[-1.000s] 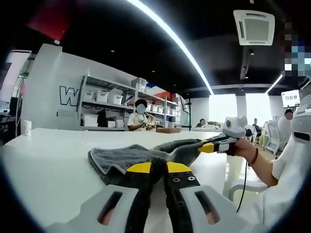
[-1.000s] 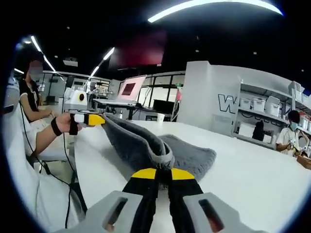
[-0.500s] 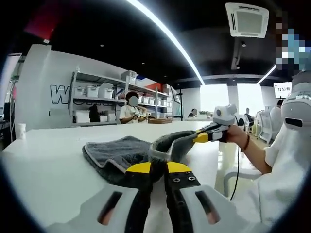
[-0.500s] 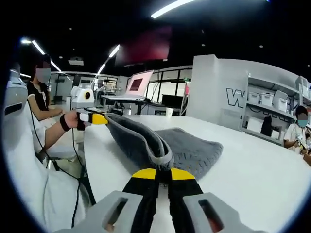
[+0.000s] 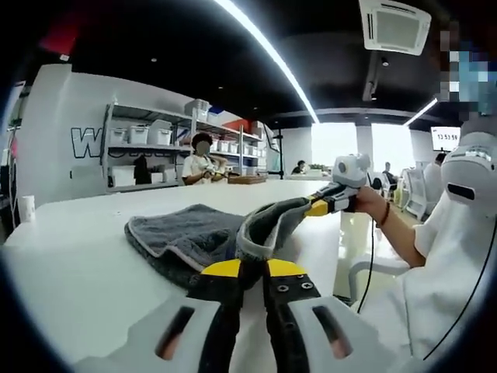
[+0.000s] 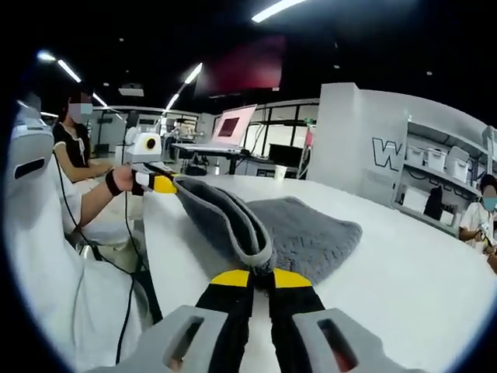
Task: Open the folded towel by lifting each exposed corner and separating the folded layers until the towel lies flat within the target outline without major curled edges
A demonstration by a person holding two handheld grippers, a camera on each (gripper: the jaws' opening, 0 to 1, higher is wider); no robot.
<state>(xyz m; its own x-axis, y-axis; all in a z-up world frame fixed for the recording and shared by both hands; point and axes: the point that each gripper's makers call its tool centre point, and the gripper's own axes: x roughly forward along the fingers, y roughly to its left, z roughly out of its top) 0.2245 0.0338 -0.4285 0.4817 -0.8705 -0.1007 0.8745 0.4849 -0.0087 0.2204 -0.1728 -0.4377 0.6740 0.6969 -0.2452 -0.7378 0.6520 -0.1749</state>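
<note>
Here both hand-held grippers, left and right, clench the grey towel's lifted edge above the white desk (wall lettering begins "W").

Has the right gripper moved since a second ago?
Yes. In the left gripper view, the right gripper, shut on the towel edge, has risen slightly against the table while both views shift.

Large dark outlined letter "W" on the pale grey wall panel, the rest of the word hidden behind the metal shelving rack. Same "W" on that panel in the right gripper view, cut off likewise. Small white wall display shows digits, roughly "13:53:58", blurred.
</note>
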